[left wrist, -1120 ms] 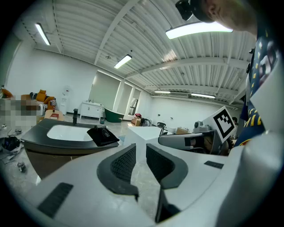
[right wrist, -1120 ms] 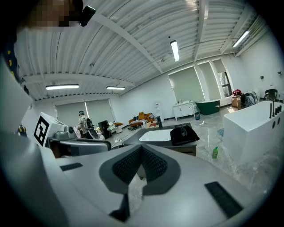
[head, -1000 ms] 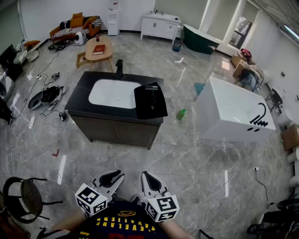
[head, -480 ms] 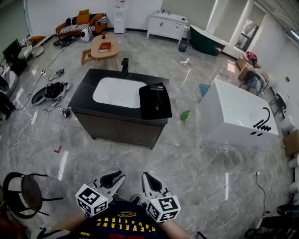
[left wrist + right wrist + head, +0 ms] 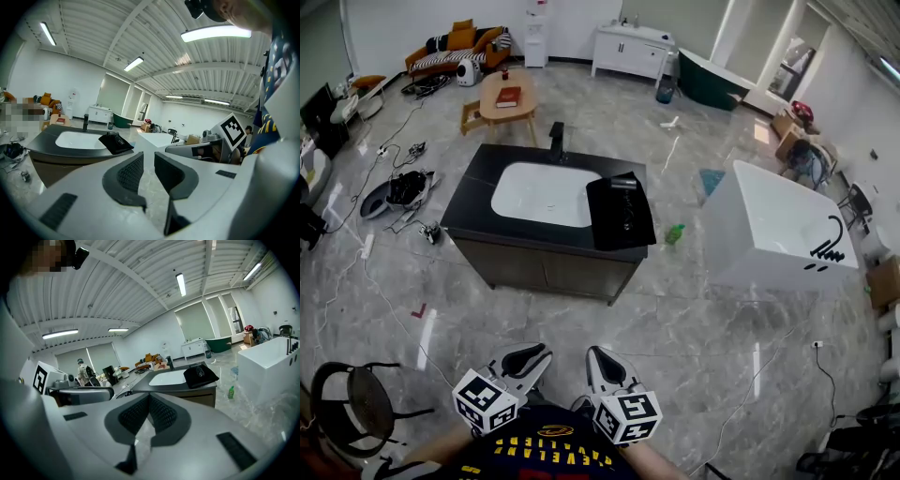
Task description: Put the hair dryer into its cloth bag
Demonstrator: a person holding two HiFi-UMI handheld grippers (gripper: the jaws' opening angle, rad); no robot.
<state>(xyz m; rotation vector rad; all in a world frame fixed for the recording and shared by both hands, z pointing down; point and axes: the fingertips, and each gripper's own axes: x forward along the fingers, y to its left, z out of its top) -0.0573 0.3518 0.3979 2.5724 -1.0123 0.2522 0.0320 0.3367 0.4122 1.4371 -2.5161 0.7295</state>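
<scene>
A black hair dryer (image 5: pixel 625 184) lies on a black cloth bag (image 5: pixel 622 217) at the right end of a dark vanity counter (image 5: pixel 483 202) with a white sink. In the left gripper view the cloth bag (image 5: pixel 116 142) rests on the counter, far ahead. The right gripper view has the cloth bag (image 5: pixel 200 375) far off too. Both grippers are held low by the person's torso, far from the counter. My left gripper (image 5: pixel 534 353) has a narrow gap between its jaws, with nothing in it. My right gripper (image 5: pixel 597 355) is shut and empty.
A white bathtub (image 5: pixel 778 230) stands right of the counter, with a green bottle (image 5: pixel 675 233) on the floor between them. A black chair (image 5: pixel 349 403) is at my lower left. Cables (image 5: pixel 375 281) trail over the marble floor. A round wooden table (image 5: pixel 508 94) is behind the counter.
The counter with the bag has drifted lower and right in the head view, so it sits slightly nearer. Both grippers keep their place in front of the torso.
</scene>
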